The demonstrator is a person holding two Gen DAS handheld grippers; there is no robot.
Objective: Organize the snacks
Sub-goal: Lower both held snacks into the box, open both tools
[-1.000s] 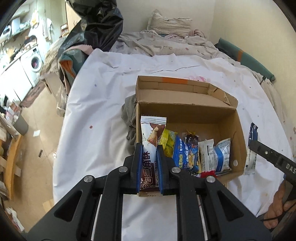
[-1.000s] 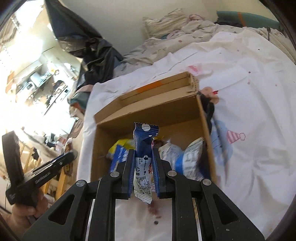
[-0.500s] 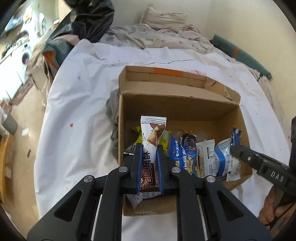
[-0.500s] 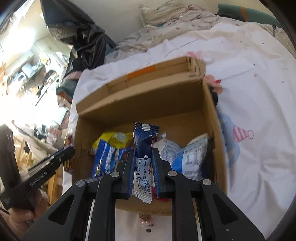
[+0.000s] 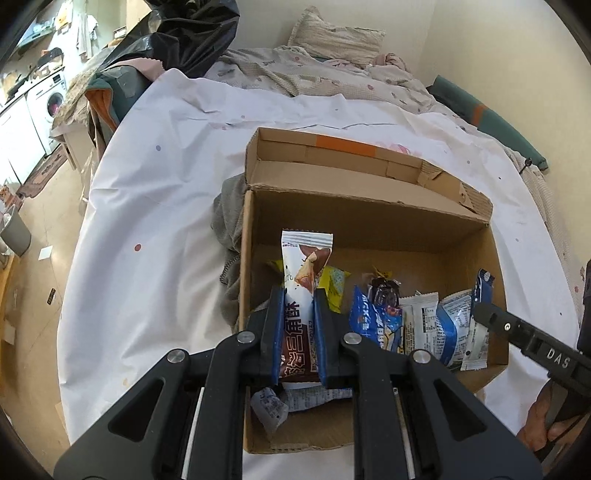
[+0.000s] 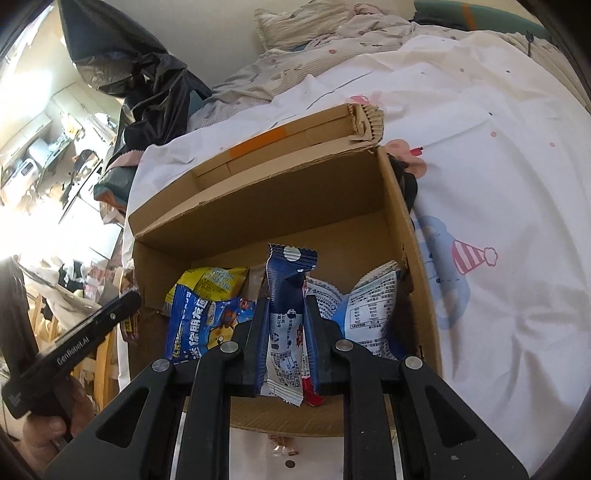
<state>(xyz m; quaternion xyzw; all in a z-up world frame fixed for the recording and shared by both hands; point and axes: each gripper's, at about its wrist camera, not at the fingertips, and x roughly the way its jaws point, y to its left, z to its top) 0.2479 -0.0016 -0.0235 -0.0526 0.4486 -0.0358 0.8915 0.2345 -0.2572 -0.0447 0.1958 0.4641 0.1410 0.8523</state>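
An open cardboard box [image 5: 369, 218] sits on the white sheet and holds several snack packets standing in a row. My left gripper [image 5: 298, 295] is shut on a white and brown snack bar [image 5: 304, 273], held upright over the box's left part. My right gripper [image 6: 285, 302] is shut on a dark blue and white snack packet [image 6: 286, 295], held upright over the box [image 6: 258, 192] between a blue and yellow packet [image 6: 207, 306] and a white and blue packet [image 6: 365, 306]. The right gripper also shows at the right edge of the left wrist view [image 5: 484, 314].
The box lies on a bed covered by a white sheet [image 5: 159, 229]. A grey cloth [image 5: 229, 229] lies against the box's left wall. A black plastic bag [image 5: 192, 33] and a pillow [image 5: 340, 37] lie at the far end. A washing machine [image 5: 48, 103] stands at left.
Both grippers have moved forward and down over the box with their packets. The right gripper's packet now stands among the packets in the box.
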